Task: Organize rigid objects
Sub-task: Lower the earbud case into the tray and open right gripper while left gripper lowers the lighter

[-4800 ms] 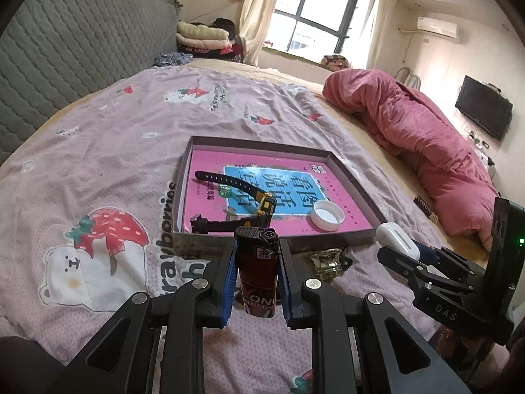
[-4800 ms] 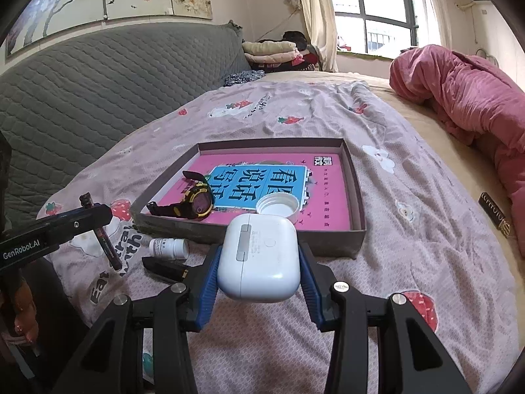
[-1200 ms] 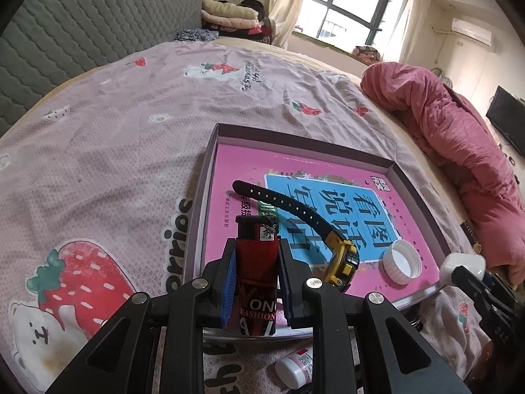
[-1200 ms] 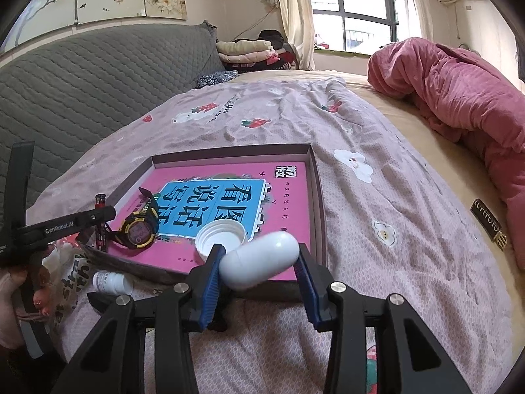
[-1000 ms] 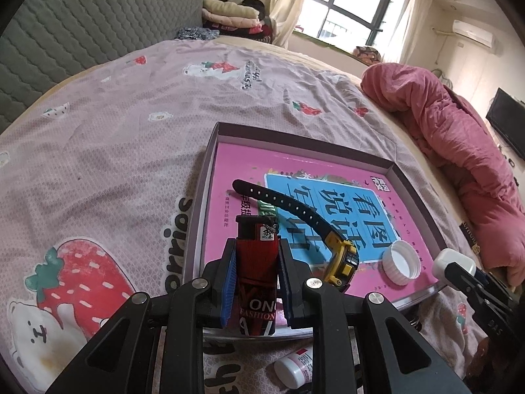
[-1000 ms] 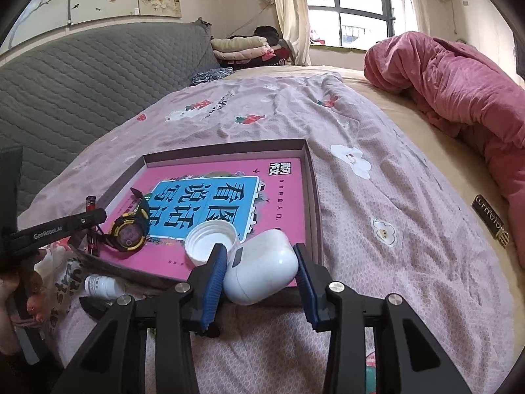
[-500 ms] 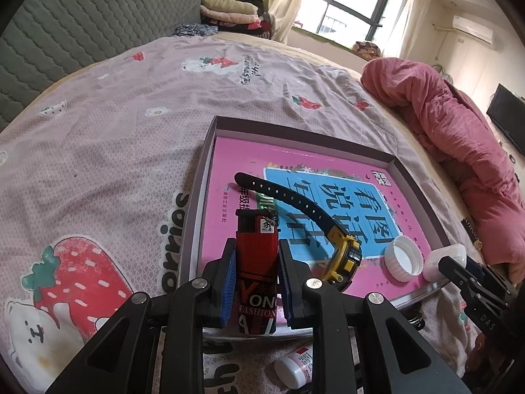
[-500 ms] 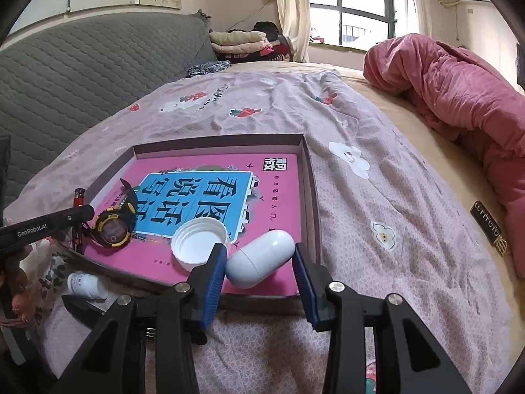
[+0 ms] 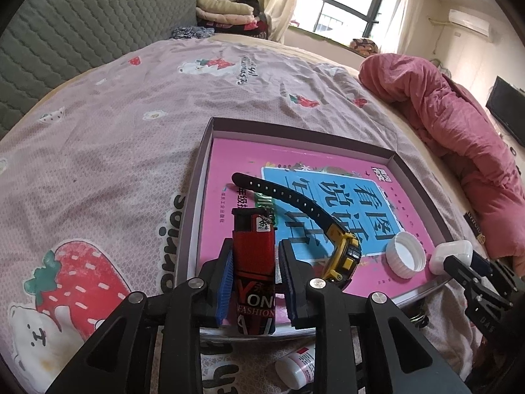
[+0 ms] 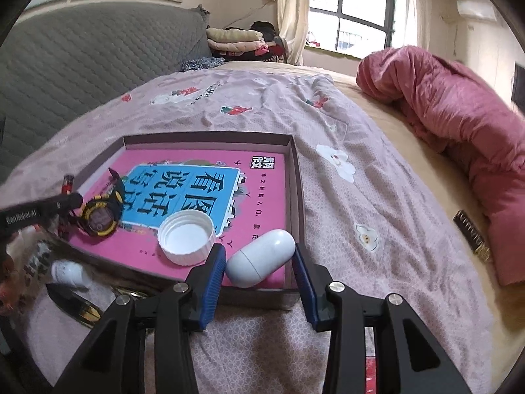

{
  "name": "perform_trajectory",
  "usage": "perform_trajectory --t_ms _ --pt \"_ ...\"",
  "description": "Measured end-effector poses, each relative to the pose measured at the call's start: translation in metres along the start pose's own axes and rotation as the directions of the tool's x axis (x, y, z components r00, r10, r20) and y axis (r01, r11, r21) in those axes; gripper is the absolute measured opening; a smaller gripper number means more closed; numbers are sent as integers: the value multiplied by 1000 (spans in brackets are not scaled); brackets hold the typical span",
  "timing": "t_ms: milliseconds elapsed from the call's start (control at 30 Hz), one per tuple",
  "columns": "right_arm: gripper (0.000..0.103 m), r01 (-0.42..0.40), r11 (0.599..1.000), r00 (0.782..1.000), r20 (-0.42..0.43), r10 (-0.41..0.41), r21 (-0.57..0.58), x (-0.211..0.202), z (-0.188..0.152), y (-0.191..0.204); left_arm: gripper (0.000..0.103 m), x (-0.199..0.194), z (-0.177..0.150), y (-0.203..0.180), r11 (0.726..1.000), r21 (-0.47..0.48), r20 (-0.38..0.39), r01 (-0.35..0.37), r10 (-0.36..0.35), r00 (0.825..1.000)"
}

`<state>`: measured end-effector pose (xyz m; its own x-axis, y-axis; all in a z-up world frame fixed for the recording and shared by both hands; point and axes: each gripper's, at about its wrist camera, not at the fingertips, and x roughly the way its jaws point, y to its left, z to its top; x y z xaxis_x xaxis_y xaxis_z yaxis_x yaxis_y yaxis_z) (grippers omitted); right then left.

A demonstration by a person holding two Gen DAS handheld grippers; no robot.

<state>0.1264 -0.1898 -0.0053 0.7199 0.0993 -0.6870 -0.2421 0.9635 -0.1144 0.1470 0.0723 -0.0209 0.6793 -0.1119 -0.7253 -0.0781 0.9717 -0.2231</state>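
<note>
On the bed, over the near edge of a shallow box lined with a pink book cover, we hold our left gripper around a red lighter. Its jaws have just been easing apart, and a thin gap shows on the right side of the lighter, so our squeeze on it is slackened. The lighter stands with its long axis running away from us along the fingers, black cap end pointing toward the far side of the box and base toward the camera, its foot at the near wall of the box. Just to its right lies a black and yellow watch, strap stretching up and left across the blue panel of the cover. A white bottle cap sits open side up near the right corner. Our right gripper holds a white earbud case between its blue pads; the case tilts, long axis running from lower left to upper right, and it hangs over the near right corner of the box, beside the cap. Outside the near wall, a small white bottle lies on the bedspread.
</note>
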Motion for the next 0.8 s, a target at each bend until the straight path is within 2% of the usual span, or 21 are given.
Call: perform_trajectory --t_ms 100,233,533,800 --pt "43 26 999 1000 13 -25 -33 -3 -1 4 34 0 -1 -4 1000 21 0 -3 3 1000" --pt "48 33 999 999 14 -33 -15 -5 -3 1 42 0 -1 -8 999 39 -1 2 -2 1000" --pt "53 -6 996 1000 -5 6 93 -4 -4 -16 44 1 -2 -8 999 40 1 4 -5 1000" --pt "54 -11 993 1000 -13 13 116 0 -3 -19 51 1 -3 -12 999 51 -3 18 -18 1000"
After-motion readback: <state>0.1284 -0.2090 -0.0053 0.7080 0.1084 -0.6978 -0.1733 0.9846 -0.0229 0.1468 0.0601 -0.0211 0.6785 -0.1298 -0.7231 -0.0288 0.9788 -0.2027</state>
